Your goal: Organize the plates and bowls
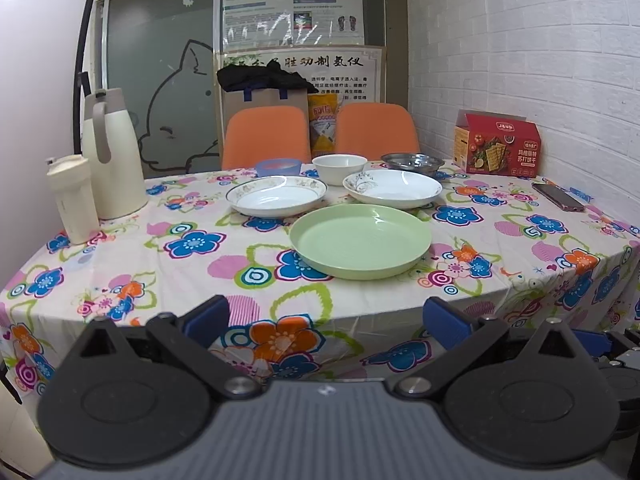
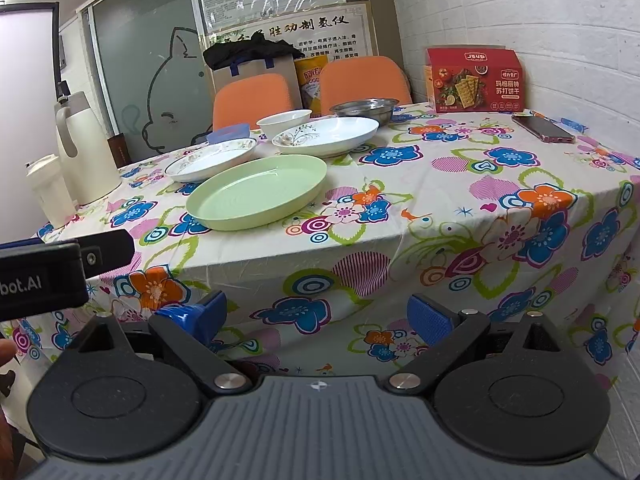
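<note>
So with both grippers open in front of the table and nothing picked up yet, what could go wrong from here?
1. The green plate lies near the table edge; a low approach could push it instead of gripping its rim.
2. The two white plates sit close to the white bowl and steel bowl; lifting one may knock another.
3. The phone lies on the right gripper's side and could be bumped.

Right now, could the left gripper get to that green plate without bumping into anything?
Probably yes. The left gripper is open and off the table's near edge, and the green plate is the closest dish, with only bare tablecloth before it.
</note>
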`<state>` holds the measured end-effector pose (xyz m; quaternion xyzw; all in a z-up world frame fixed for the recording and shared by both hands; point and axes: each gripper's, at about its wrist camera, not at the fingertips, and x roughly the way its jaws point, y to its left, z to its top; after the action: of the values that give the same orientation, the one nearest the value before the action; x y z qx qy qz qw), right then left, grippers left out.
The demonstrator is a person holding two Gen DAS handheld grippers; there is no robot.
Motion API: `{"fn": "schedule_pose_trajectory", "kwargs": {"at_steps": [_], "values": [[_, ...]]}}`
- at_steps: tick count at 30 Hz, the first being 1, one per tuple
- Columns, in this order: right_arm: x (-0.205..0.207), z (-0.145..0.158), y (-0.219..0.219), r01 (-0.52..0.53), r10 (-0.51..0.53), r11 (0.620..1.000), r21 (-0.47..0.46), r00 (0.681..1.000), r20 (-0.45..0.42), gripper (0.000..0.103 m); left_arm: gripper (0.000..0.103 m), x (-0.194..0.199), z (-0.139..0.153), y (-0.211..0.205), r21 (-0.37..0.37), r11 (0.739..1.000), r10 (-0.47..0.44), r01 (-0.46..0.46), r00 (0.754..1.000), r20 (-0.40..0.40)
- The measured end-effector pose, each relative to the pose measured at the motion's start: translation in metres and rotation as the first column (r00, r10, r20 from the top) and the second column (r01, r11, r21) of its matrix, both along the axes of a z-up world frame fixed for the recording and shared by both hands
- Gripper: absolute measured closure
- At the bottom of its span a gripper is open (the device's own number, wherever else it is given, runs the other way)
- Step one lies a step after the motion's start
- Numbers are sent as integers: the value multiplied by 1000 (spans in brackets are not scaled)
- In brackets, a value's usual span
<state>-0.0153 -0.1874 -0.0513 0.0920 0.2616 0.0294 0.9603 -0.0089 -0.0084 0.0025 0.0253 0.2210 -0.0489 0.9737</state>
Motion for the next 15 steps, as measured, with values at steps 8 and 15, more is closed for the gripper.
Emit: {"fn": "schedule_pose_trajectory", "kwargs": {"at_steps": [8,15], "values": [[0,0,1,-5,5,1000,-1,1000,-5,18,0,1,-1,-1,2,1000,-2,2,1000,-3],[1,-1,3,-8,8,1000,-4,1000,-9,18,0,1,-1,-1,2,1000,-4,4,1000,-3]]}}
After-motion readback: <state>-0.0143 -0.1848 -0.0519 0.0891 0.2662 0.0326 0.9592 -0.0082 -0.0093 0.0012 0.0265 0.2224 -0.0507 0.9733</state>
